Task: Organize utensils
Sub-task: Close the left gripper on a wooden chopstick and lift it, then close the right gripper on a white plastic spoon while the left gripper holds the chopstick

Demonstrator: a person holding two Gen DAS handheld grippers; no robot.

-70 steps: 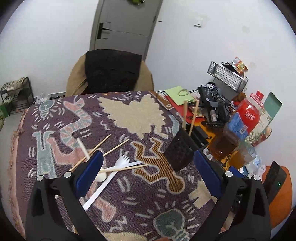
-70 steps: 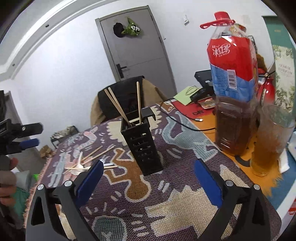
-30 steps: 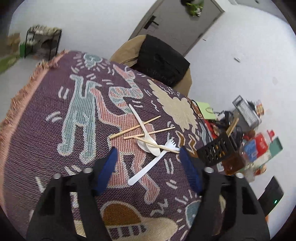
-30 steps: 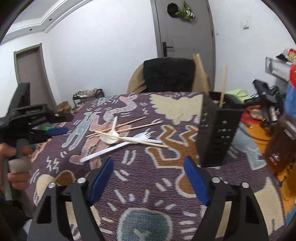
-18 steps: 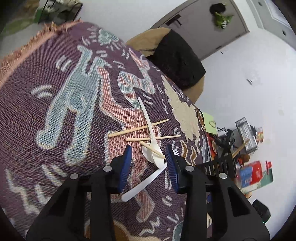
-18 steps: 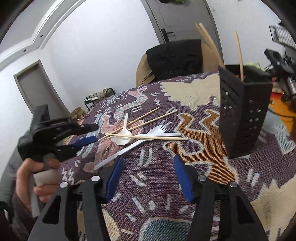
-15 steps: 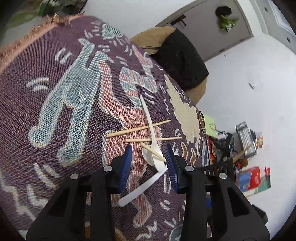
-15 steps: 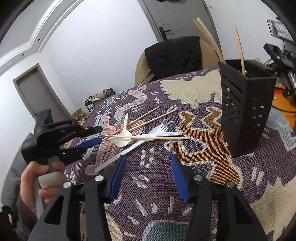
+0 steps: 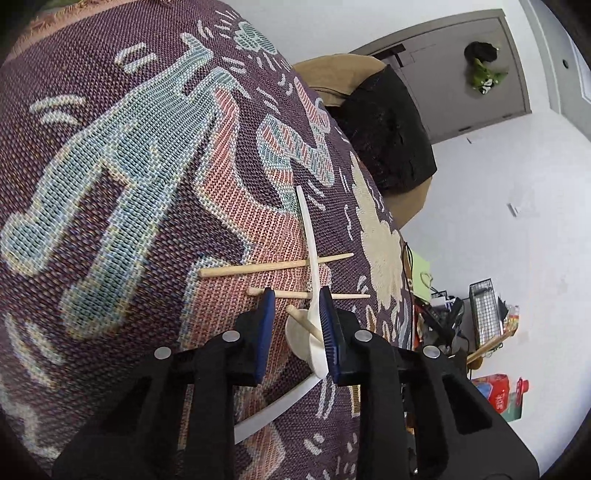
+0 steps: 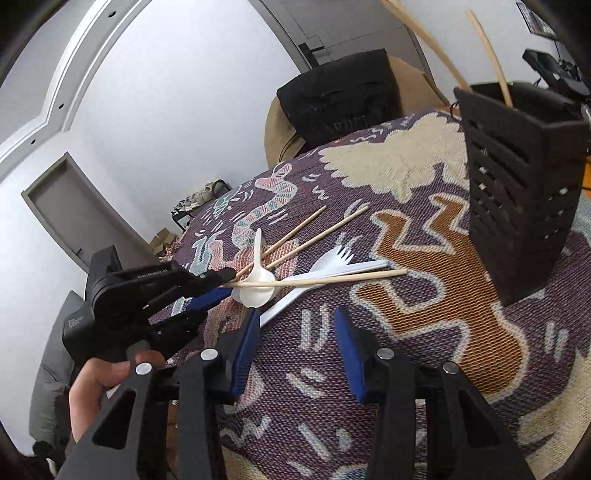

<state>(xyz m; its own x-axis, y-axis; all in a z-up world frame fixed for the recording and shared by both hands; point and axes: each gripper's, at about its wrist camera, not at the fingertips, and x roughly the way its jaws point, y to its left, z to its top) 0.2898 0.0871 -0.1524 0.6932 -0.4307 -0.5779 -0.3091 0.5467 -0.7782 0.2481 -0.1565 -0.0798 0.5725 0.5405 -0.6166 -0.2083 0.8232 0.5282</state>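
A pile of utensils lies on the patterned cloth: a white spoon [image 9: 312, 258] [image 10: 257, 280], a white fork [image 10: 325, 271] and three wooden chopsticks [image 9: 273, 266] [image 10: 317, 281]. My left gripper [image 9: 295, 299] is open but narrowed, its fingers either side of the spoon's bowl and the near end of one chopstick. It also shows in the right wrist view [image 10: 218, 284], touching the pile's left edge. My right gripper [image 10: 295, 321] is open and empty, just in front of the pile. A black slotted holder [image 10: 517, 206] with chopsticks in it stands at the right.
A chair with a black cushion [image 9: 384, 144] [image 10: 340, 99] stands behind the table. Clutter with a wire basket [image 9: 484, 310] and a red-labelled bottle [image 9: 498, 391] fills the table's far right. The cloth's fringed edge [image 9: 44, 22] is at the left.
My left gripper has swung left, dropped to the pile and narrowed around the spoon's bowl. My right gripper has turned left, closed in on the pile and narrowed.
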